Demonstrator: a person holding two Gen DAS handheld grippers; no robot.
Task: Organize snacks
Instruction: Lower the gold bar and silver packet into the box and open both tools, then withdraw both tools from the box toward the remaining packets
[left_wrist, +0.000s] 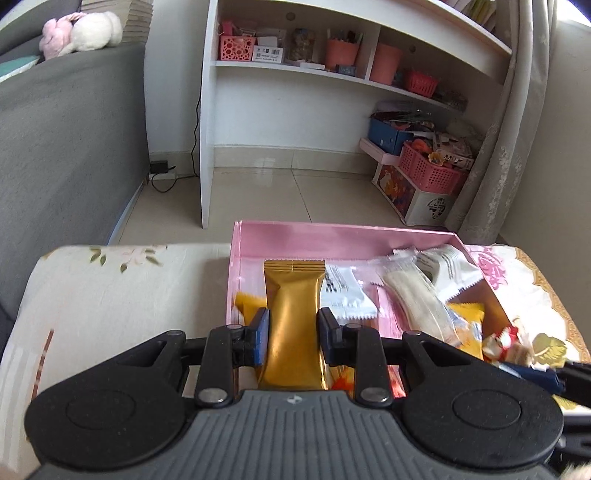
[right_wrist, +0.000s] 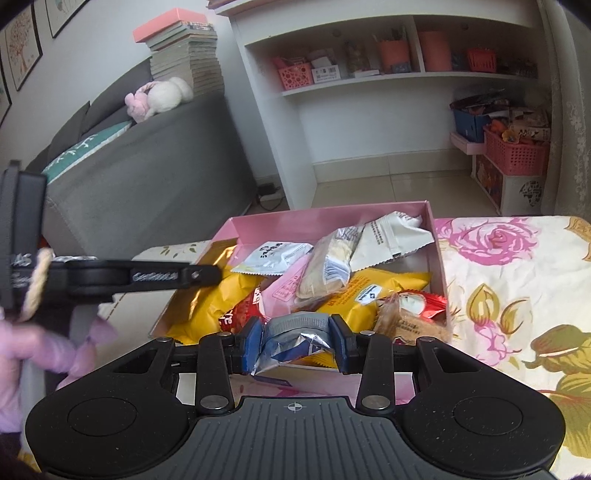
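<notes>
While the sofa (left_wrist: 70, 140) fills the left of the room and the white shelf (left_wrist: 295, 70) stands at the back wall, the table (left_wrist: 110, 288) under its floral cloth carries an open pink box (left_wrist: 332, 236) holding loose snacks. In the left wrist view the left gripper (left_wrist: 293, 328) has its fingers (left_wrist: 261, 332) clamped on a gold bar (left_wrist: 293, 314), pressing its two long sides; the bar's long axis runs straight away from the camera, its crimped far end pointing toward the box's back wall, and it hangs over the left part of the box. To its right in the box lie a white packet (left_wrist: 345, 295) and a pale bar (left_wrist: 417, 299), the latter slanting toward the near right. In the right wrist view the right gripper (right_wrist: 295, 341) has its fingers (right_wrist: 341, 343) closed on a crumpled silver packet (right_wrist: 295, 332), which sits crosswise between them, its crimped top edge facing away, just above the near edge of the box. Beyond it lie yellow packs (right_wrist: 380, 288), a red packet (right_wrist: 424, 302) and a white pack (right_wrist: 391, 236) in the far right corner. The left gripper's black frame (right_wrist: 147, 277) reaches in from the left over the box's left side.
</notes>
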